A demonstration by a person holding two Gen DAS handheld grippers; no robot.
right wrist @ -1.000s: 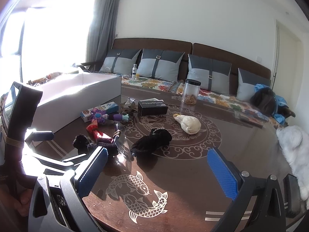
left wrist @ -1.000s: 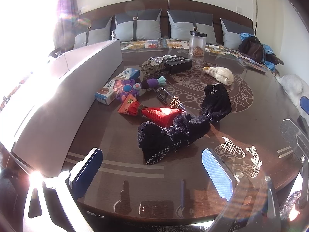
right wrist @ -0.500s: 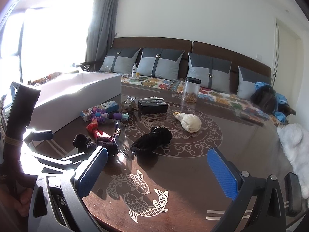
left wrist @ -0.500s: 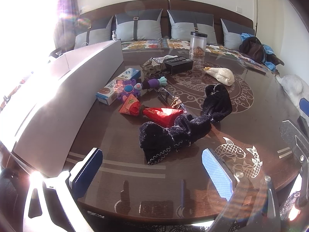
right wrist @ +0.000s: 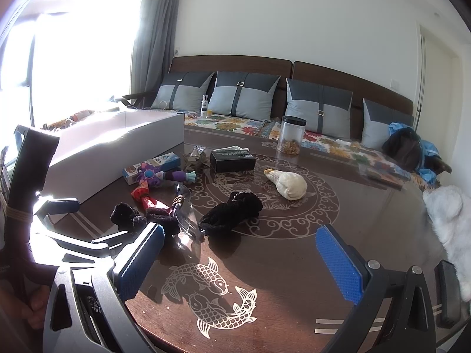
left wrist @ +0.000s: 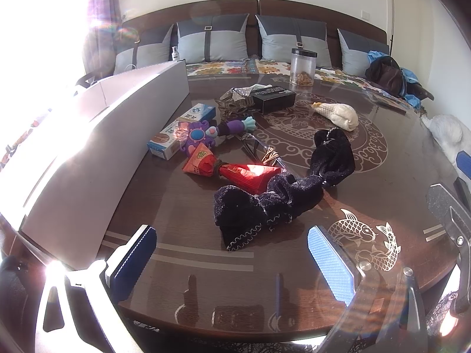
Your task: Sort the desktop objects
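Note:
Loose objects lie on a round dark table point(left wrist: 176, 276): a black velvet cloth point(left wrist: 265, 203), a second black cloth point(left wrist: 332, 156) point(right wrist: 232, 214), a red paper wrapper point(left wrist: 244, 173), a purple toy point(left wrist: 203, 135) point(right wrist: 159, 175), a blue-white carton point(left wrist: 182, 129), a black box point(left wrist: 273, 98) point(right wrist: 232, 160) and a cream plush point(left wrist: 338, 113) point(right wrist: 288, 185). My left gripper point(left wrist: 232, 259) is open and empty, just short of the nearest black cloth. My right gripper point(right wrist: 238, 261) is open and empty above the fish inlay point(right wrist: 212, 291).
A long white box point(left wrist: 97, 135) point(right wrist: 117, 135) stands open along the table's left side. A clear jar with a black lid point(left wrist: 303, 66) point(right wrist: 291, 135) stands at the far edge. A sofa with grey cushions point(right wrist: 244, 97) runs behind. A white furry thing point(right wrist: 450, 220) lies at the right.
Both views have shifted only slightly; the left gripper has crept a little toward the black cloth. Both grippers stay open. No object has moved.

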